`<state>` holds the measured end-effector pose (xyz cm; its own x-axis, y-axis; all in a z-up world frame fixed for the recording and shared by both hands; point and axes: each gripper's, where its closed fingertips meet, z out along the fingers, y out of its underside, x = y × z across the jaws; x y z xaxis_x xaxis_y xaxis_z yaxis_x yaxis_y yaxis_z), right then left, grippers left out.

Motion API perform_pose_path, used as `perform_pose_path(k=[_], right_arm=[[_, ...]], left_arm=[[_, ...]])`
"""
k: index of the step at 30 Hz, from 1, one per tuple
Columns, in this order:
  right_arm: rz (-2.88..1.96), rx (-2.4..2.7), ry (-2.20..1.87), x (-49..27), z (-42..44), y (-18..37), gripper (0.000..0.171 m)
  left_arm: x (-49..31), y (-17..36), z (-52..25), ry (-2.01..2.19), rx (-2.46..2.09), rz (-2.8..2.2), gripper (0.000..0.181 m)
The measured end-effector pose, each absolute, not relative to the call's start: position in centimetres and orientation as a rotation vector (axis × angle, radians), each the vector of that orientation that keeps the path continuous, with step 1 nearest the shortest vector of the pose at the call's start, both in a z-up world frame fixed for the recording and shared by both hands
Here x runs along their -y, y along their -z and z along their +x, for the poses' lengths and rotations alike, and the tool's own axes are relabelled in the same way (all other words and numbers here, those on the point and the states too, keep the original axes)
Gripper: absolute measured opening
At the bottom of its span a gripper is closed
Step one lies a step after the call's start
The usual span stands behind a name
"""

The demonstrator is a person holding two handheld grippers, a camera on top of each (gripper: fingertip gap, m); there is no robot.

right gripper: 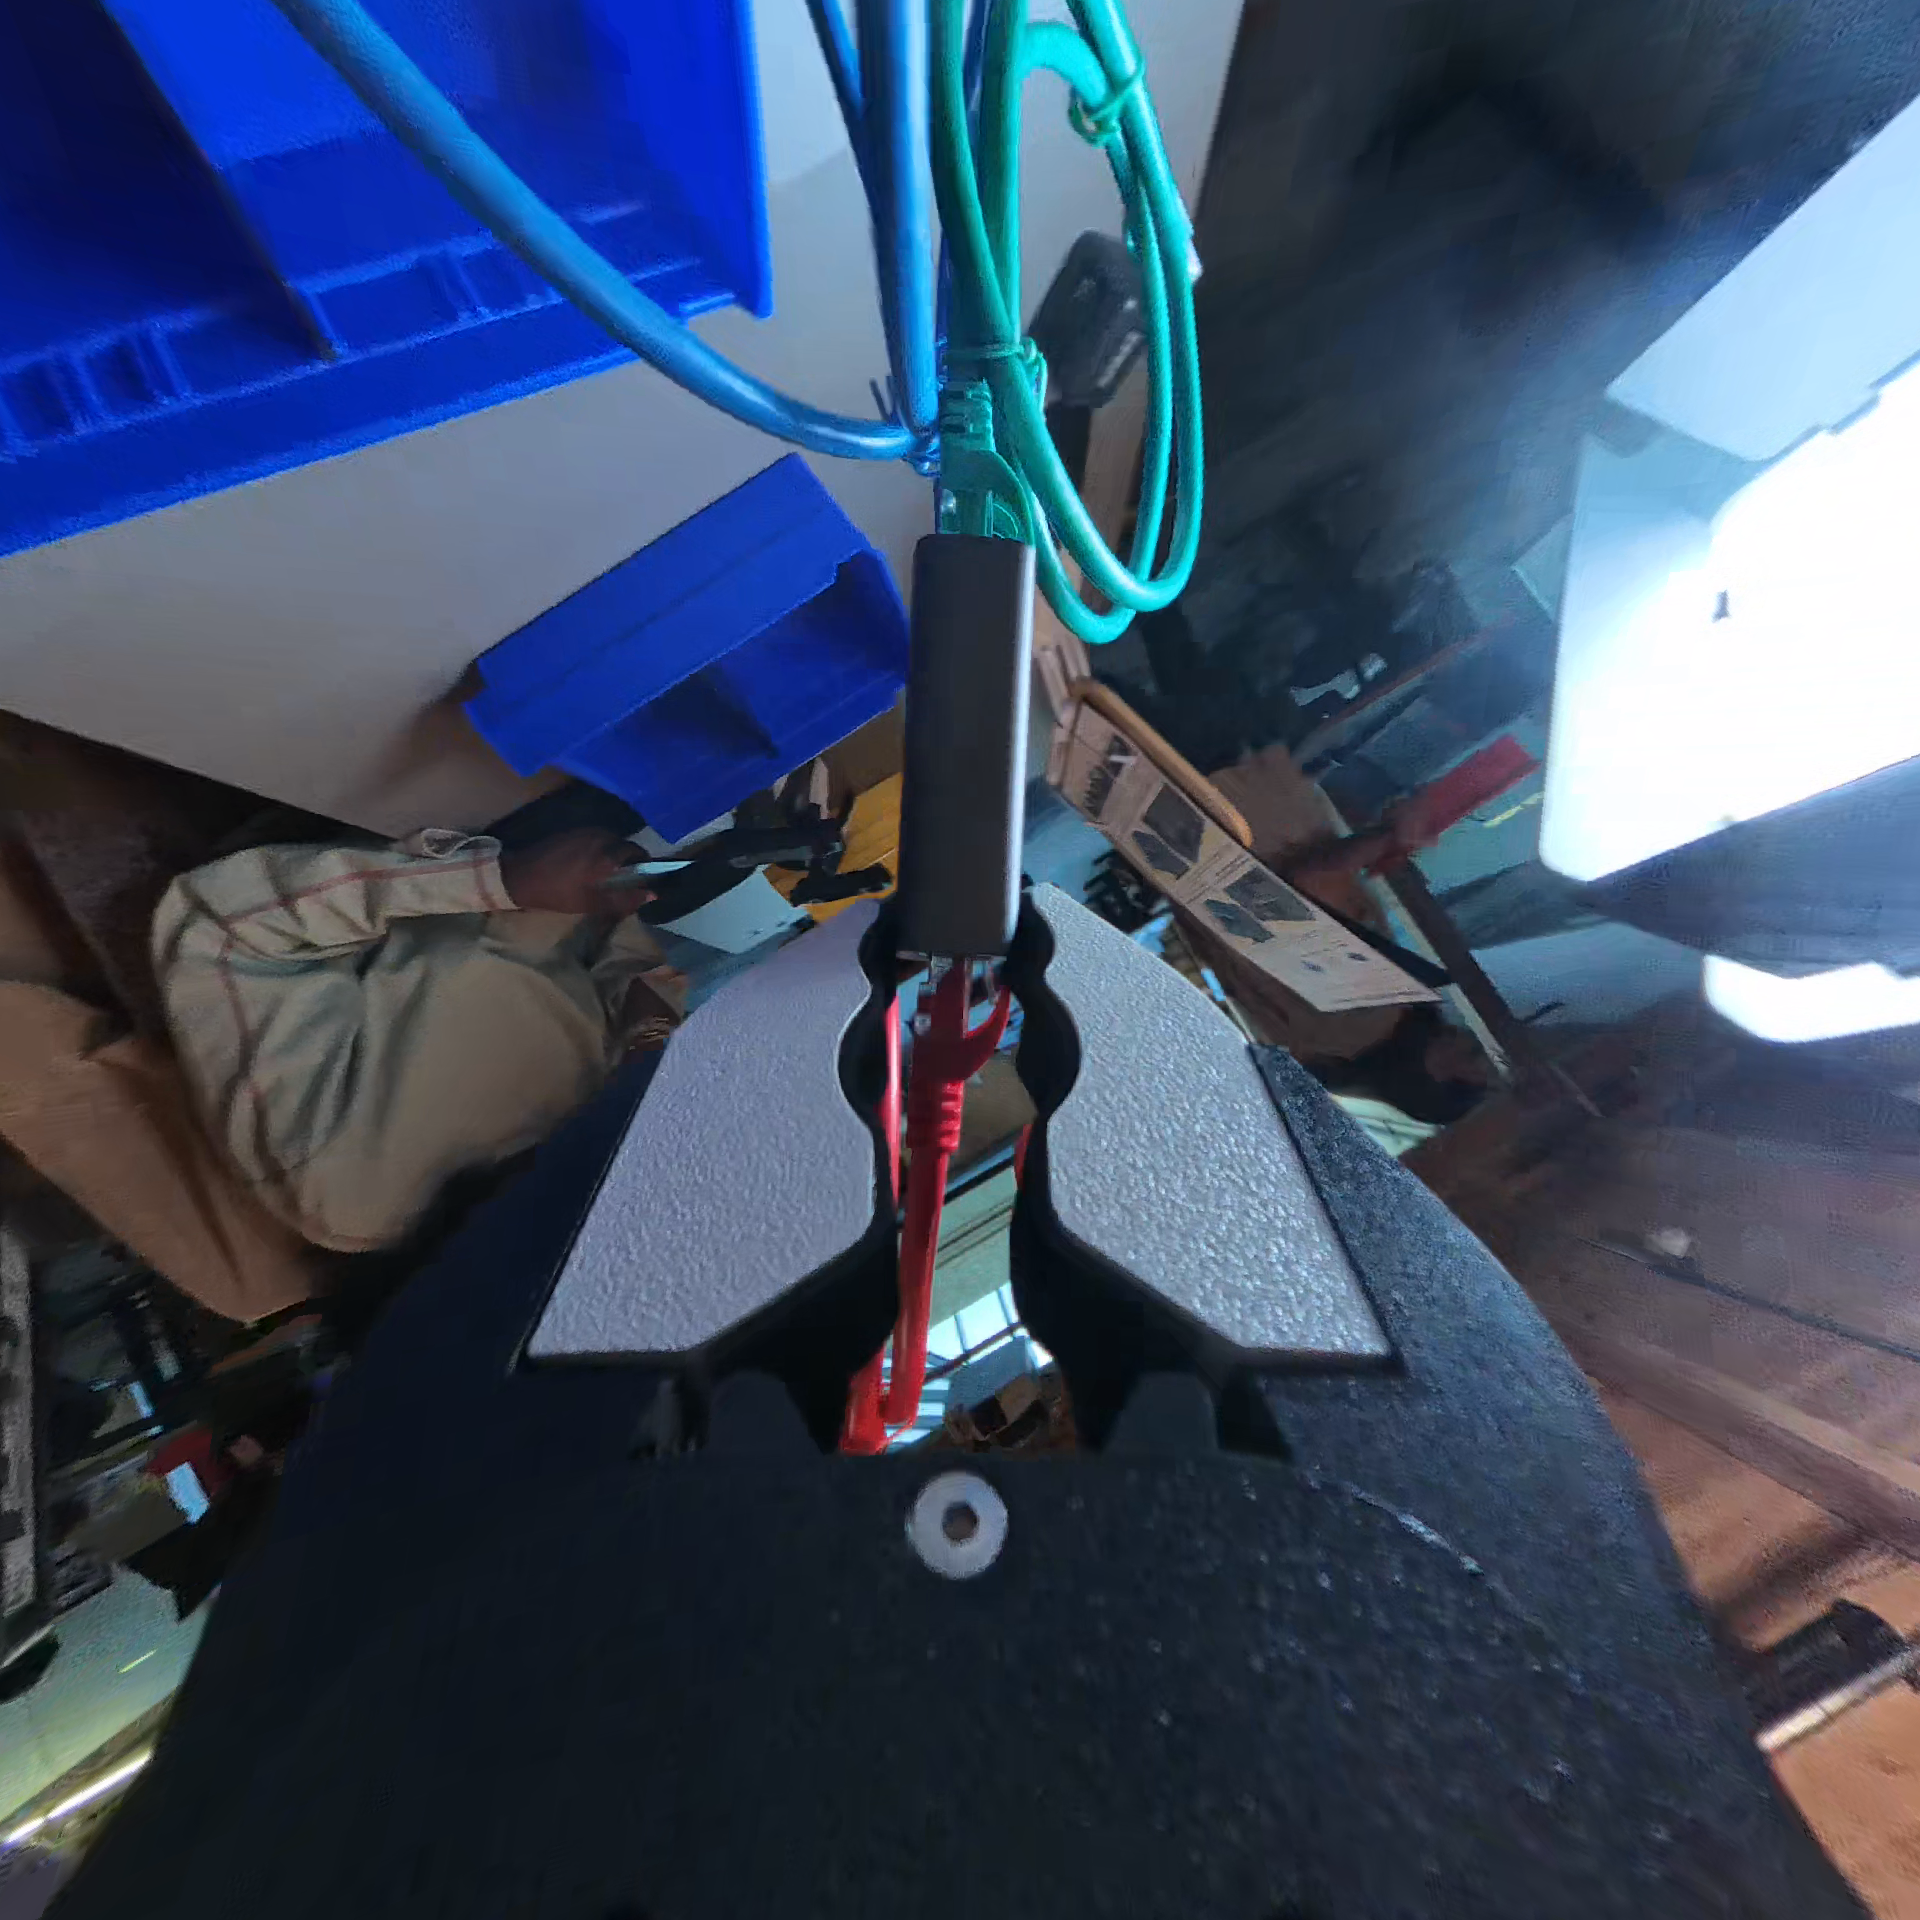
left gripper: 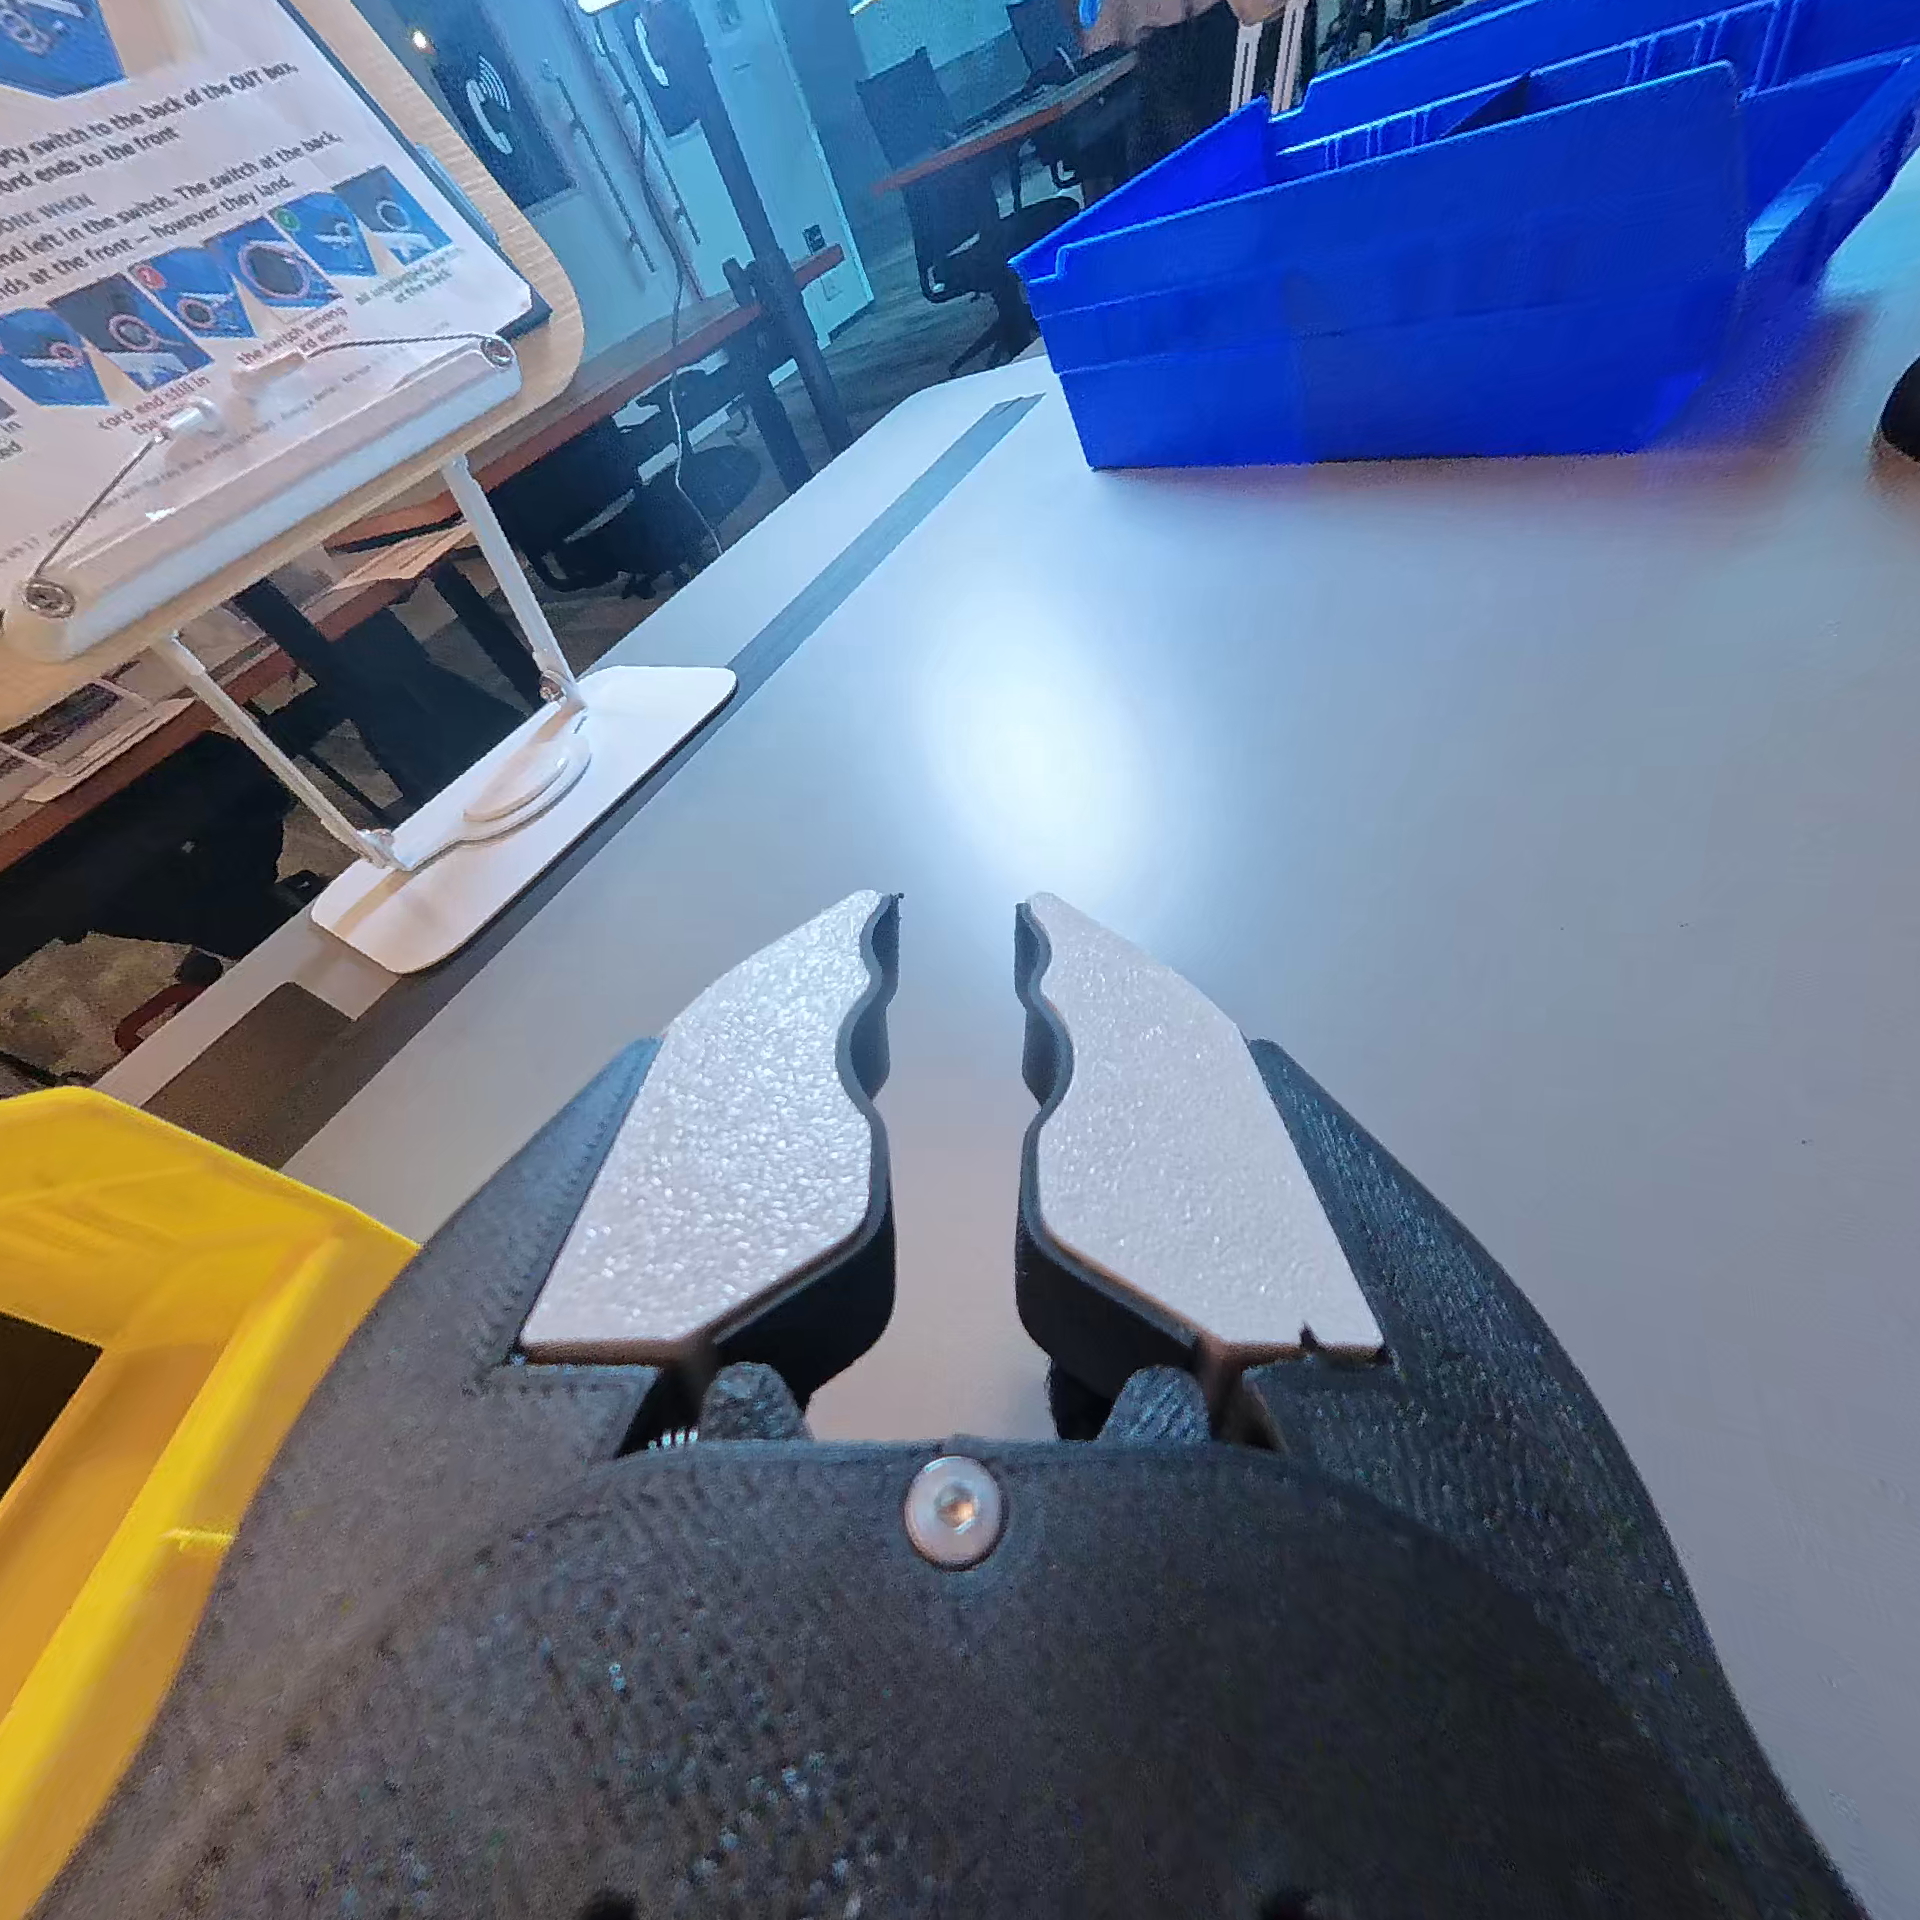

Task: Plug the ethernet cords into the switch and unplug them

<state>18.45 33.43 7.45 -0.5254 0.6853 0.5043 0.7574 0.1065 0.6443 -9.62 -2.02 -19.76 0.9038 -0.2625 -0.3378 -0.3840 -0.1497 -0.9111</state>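
Right gripper clamps the switch, long axis running straight up-frame, cords beyond; left gripper gapes empty.

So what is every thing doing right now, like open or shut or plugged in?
left gripper: open, empty, over the table
right gripper: shut on the switch
switch: held at one end
red cord: plugged in, between the fingers
green cord: plugged in
blue cords: ends hidden
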Motion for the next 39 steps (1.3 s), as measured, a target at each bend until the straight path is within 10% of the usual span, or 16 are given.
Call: perform_pose_path(k=[13,30,39], right_arm=[[-1.535,2.470,1.409,-35.3,19.6,11.4,0.021],[-1.343,1.961,1.342,-41.6,10.1,17.2,0.022],[-1.594,1.821,0.430,-37.1,9.2,12.9,0.049]], left_arm=[[2.6,18.9,-8.5,-0.180,-0.556,-1.710,0.021],[2.4,20.0,-9.3,-0.176,-0.548,-1.749,0.020],[2.4,20.0,-9.8,-0.187,-0.523,-1.762,0.024]])
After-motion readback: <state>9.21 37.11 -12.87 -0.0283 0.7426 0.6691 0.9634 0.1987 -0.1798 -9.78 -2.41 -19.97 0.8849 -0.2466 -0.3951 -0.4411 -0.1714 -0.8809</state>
